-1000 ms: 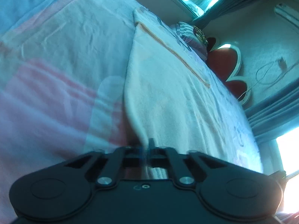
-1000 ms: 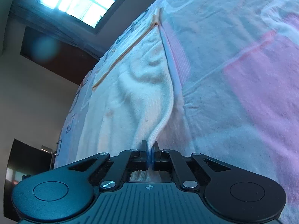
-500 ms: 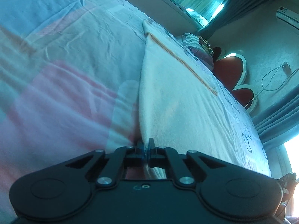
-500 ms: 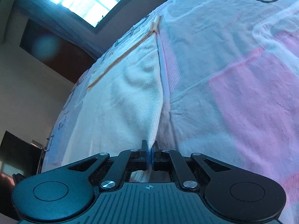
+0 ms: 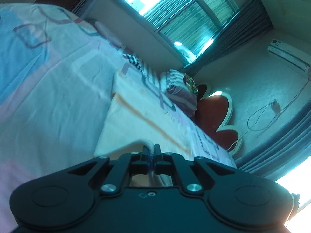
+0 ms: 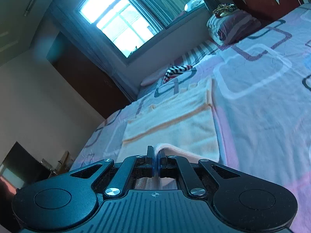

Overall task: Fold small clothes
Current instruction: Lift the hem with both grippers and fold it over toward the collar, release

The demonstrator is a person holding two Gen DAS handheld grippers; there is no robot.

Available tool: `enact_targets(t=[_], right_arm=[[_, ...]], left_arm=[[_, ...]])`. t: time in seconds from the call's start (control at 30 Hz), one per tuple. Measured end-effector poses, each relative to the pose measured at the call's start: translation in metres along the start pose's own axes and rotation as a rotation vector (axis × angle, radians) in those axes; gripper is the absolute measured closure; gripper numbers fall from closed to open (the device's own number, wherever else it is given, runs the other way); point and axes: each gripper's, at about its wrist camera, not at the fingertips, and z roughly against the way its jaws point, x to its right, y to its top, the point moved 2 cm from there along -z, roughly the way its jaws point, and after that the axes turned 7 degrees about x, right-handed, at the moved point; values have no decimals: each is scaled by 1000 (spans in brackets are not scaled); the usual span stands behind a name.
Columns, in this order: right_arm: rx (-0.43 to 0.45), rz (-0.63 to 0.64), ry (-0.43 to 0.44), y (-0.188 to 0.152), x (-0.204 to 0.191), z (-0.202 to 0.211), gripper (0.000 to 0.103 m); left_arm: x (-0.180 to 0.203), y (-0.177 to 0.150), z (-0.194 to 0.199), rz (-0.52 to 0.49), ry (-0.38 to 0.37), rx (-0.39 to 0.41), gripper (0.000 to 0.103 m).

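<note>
A cream towel with an orange stripe lies spread on the patterned bed sheet. My left gripper is shut on the towel's near left corner, which curls up at the fingertips. In the right wrist view my right gripper is shut on the near right corner, and the pinched edge folds over beside the fingers. Both corners are lifted off the bed, and the towel's far end still rests flat on the sheet.
A striped pillow lies by the red headboard. A striped garment sits past the towel near the bed's far edge. A window and dark wardrobe stand beyond.
Both grippers have risen and tilted up with the towel corners still pinched. The near edge of the towel has come off the bed, and the window and walls have come into view.
</note>
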Motion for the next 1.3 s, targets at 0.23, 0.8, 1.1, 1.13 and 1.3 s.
enact_targets(t=[0.23,0.8,1.1,1.13,1.3], right_arm=[[30,-42,-30,67,22,-80,101],[-120,-194,-99,120,134,-277,101],[-40,-150,-135,119,158,-294,64],[-36,-143,-133,120,160,-292,64],[-102,-24,-123,117,153,-297,64]], left_arm=[[13,53,-76,-41,8,16,101],[-31,103,-283,-104,124,-152,101],[-41,111,-290,-109,89,-33,36],[-42,112,-289,-117,87,-29,35],[-44,107,-305,-251,144,-135,46]])
